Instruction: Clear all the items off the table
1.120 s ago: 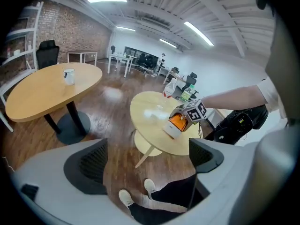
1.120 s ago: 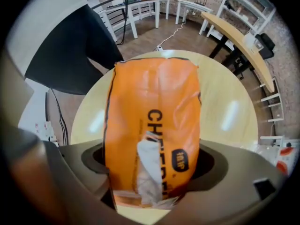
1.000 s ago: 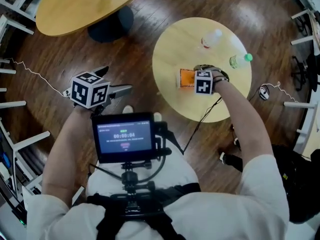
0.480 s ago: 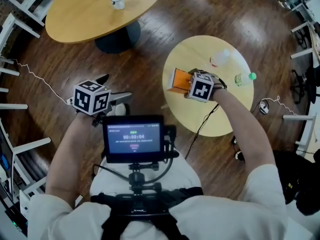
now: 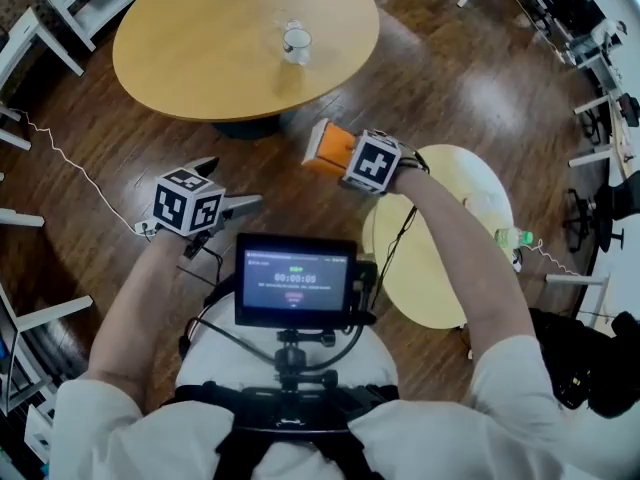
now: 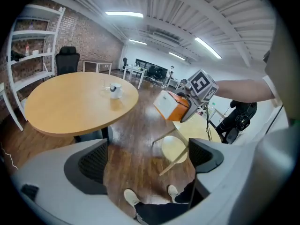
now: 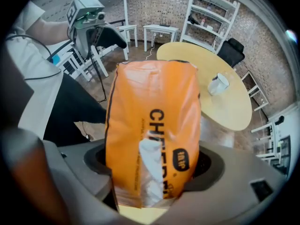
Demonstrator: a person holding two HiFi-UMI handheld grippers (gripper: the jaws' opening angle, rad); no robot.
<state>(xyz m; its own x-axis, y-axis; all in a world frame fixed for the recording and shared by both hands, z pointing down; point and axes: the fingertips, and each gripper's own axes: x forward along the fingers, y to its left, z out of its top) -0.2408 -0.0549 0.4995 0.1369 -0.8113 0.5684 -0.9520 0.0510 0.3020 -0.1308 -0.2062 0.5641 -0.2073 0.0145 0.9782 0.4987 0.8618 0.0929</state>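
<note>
step in hand: you hold the orange pack up in the air, off the small desk; it hangs over the floor between that desk and the large desk and touches neither
right tongs: clenched on the orange pack, pads pressing its two sides near the lower end, so the pack stands up out of them with its printed face showing
left tongs: released and empty, out over the wooden floor on your left; only floor and your shoes show between the jaws
left on the small desk: a green-capped bottle at the right edge; your right arm hides part of the top, so i cannot tell what else lies there
large desk: carries a cup, with bare wood all round it
next move, as i judge it: no bin or box is in view, so the large desk looks the likeliest place; bring the pack over bare wood well apart from the cup, lower it until it rests, then release
care: the pack is soft and gripped low, so it may lean; keep it level
progress: early, the bottle is yet to be fetched
</note>
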